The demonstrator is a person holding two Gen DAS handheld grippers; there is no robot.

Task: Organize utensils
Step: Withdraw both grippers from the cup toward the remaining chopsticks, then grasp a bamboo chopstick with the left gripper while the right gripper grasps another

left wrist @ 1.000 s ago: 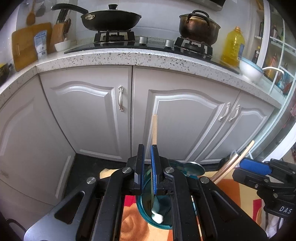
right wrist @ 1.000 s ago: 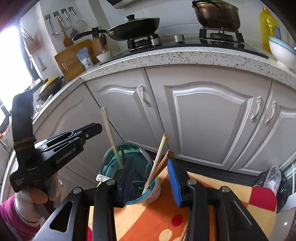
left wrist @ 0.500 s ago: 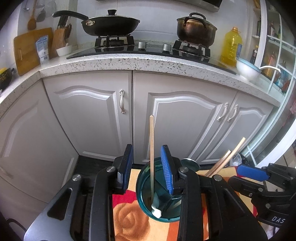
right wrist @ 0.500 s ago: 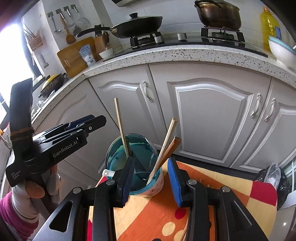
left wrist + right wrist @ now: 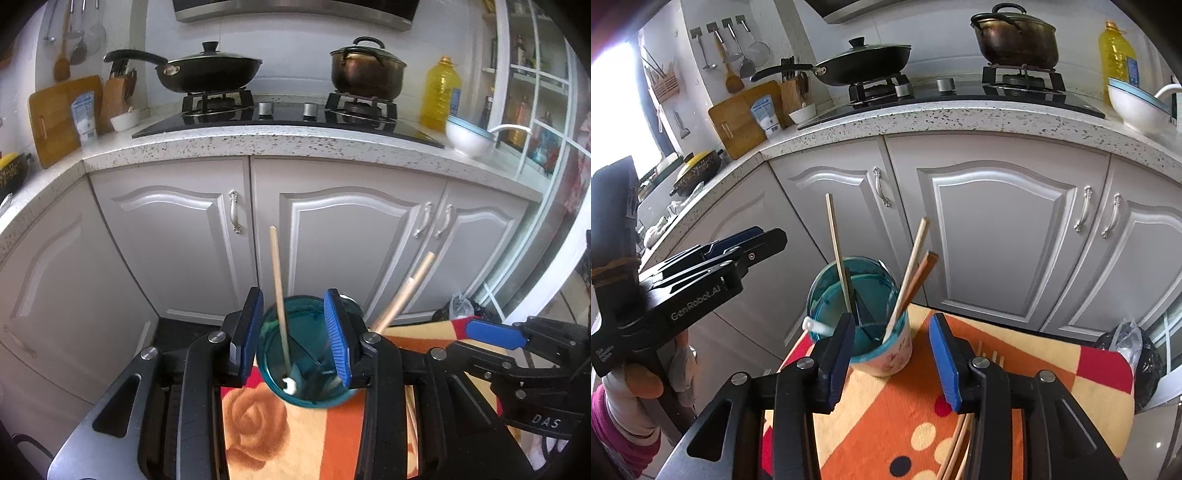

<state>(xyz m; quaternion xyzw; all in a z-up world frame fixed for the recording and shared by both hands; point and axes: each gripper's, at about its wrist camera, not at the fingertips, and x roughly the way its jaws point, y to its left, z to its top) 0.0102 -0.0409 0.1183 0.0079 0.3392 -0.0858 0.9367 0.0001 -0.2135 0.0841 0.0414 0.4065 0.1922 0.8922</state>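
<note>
A teal cup (image 5: 314, 400) stands on an orange patterned cloth (image 5: 258, 424). One wooden chopstick (image 5: 279, 295) leans in it, free of both pads. Two more chopsticks (image 5: 914, 266) lean out on the cup's right side. A white spoon handle (image 5: 816, 326) pokes over the cup's (image 5: 849, 263) left rim. My left gripper (image 5: 293, 334) hovers just before the cup, its jaws opening, the single chopstick showing in the gap. My right gripper (image 5: 894, 356) sits back from the cup, jaws opening, nothing pressed between them.
A fork (image 5: 990, 357) and loose chopsticks (image 5: 956, 450) lie on the cloth (image 5: 1015, 373) under the right gripper. Grey cabinet doors (image 5: 332, 240) stand close behind the cup. A gloved hand (image 5: 639, 384) holds the left gripper (image 5: 738, 247). A black bag (image 5: 1134, 350) sits at the right.
The left gripper let go of the single chopstick, which now stands in the cup, and drew back and up. The right gripper also backed off the cup and widened a little.
</note>
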